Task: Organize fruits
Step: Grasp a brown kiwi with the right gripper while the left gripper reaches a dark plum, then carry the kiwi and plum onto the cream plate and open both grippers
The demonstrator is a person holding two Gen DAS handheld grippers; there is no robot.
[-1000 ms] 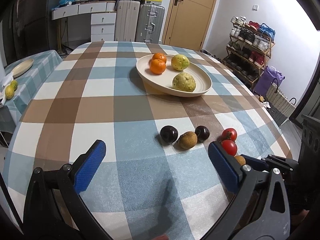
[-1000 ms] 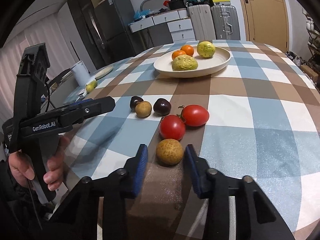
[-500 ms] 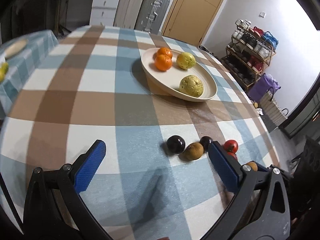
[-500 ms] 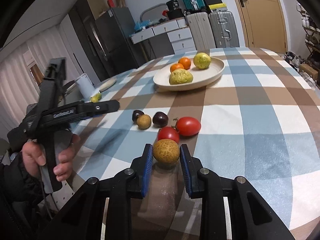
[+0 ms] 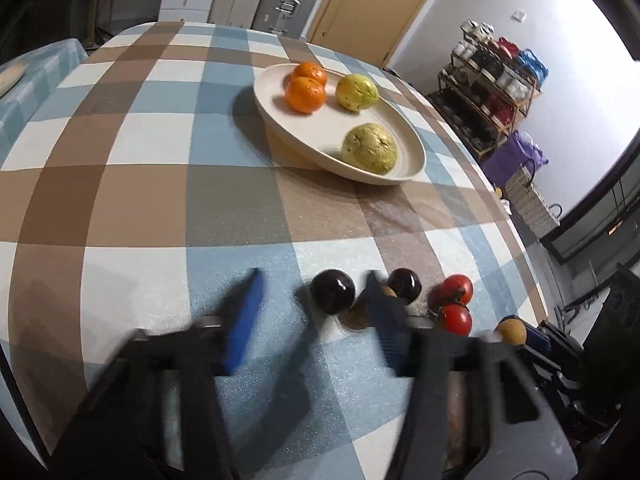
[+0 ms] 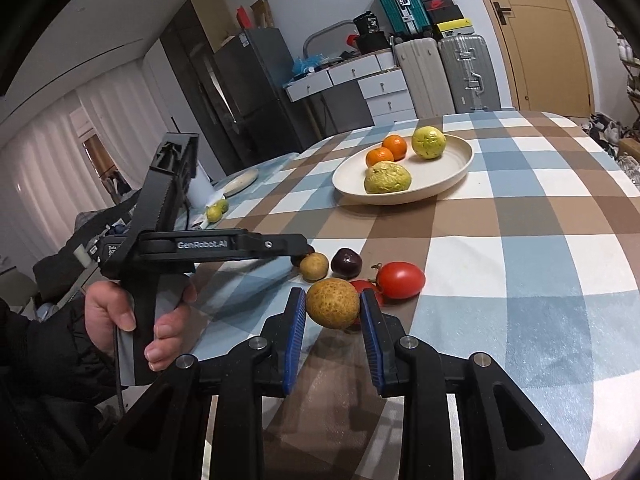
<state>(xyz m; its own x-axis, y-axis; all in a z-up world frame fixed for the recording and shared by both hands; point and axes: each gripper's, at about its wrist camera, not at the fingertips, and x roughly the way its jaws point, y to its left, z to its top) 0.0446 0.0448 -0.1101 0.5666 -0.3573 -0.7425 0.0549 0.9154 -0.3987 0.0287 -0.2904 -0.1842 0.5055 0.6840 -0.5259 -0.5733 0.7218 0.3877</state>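
**benchwatcher:** Fingers first, since that's the whole story here. Right gripper (image 6: 333, 312) is clamped on a speckled tan fruit (image 6: 332, 307), pads pressing both sides, and it looks lifted just clear of the checked tablecloth (image 6: 520, 240). Left gripper (image 5: 314, 312) is closing right now, blurry, with the dark plum (image 5: 333, 293) sitting between its jaws. I can't see the pads pressing on it yet.

**fruitloop22:** So pick-up stage on both sides? Where's everything relative to the plate?

**benchwatcher:** Yeah, I'd call it grab-and-lift. The cream plate (image 6: 460, 168) already has two oranges (image 6: 386, 152) and two yellow-green fruits (image 6: 429, 142) on it. The loose pile is well short of the plate, toward the grippers: a small brown fruit (image 6: 314, 266), another dark plum (image 6: 346, 262) and two tomatoes (image 6: 400, 280), all bunched up.

**fruitloop22:** Next move?

**benchwatcher:** My guess: carry the tan fruit over the plate's near rim and let go low, into the bare part, so it doesn't roll. Left needs to finish its squeeze without bumping the brown fruit just beside the plum.
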